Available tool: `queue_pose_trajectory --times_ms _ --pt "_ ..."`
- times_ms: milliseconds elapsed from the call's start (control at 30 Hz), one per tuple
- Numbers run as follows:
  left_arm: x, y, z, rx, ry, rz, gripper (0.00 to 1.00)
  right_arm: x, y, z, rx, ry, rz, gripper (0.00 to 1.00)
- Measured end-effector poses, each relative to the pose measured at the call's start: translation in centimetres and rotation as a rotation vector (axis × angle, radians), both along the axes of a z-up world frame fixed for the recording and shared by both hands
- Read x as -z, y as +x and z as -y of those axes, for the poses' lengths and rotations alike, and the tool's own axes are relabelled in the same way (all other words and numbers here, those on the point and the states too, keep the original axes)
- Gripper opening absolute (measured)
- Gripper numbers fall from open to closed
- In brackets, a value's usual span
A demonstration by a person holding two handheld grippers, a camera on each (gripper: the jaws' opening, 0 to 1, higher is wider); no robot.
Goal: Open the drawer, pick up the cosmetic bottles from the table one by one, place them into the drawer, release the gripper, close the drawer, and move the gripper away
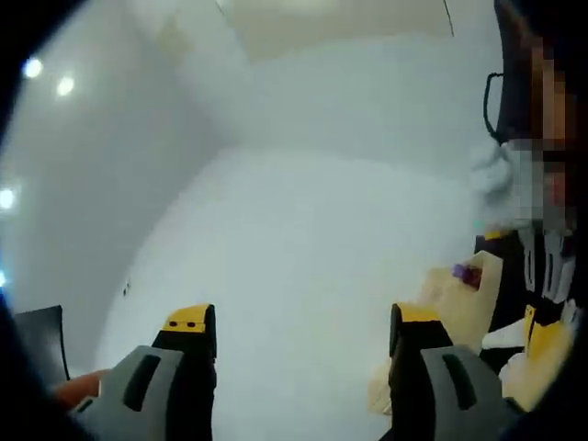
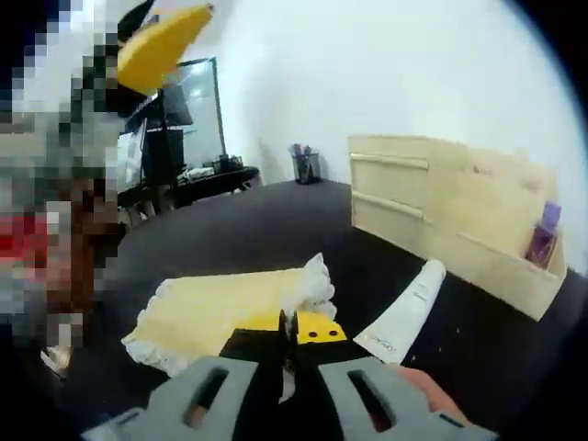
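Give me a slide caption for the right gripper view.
Shut hand-held gripper over yellow frilled cloth, white cosmetic tube beside it, pale wooden drawer unit behind.

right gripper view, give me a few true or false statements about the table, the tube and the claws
1. The white tube lies on the dark table. True.
2. The right claw is wide open. False: its jaws are shut together.
3. A purple bottle sits in the wooden organizer. True.
4. The yellow cloth hangs off the organizer. False: it lies flat on the table.
5. In the left gripper view, the left claw is open. True.
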State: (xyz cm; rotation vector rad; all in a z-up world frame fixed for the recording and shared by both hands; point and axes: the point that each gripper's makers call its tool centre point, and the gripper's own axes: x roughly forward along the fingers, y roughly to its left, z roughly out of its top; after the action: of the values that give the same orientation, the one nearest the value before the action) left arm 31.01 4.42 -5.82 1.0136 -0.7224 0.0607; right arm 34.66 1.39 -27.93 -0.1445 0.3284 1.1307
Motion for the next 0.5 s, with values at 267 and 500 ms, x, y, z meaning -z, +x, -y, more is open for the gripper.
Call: queue_pose_trajectory --times_ms 267,500 --pt "-2.4 -1.7 -1.0 -0.039 0.119 0.122 0.7 -3.4 -2.2 0.3 -0.016 -0.007 0.178 0.0" --pt "-1.6 -2.0 0.0 0.002 0.363 0.005 0.82 -4.8 -2.2 0.8 -0.019 -0.024 0.27 0.0"
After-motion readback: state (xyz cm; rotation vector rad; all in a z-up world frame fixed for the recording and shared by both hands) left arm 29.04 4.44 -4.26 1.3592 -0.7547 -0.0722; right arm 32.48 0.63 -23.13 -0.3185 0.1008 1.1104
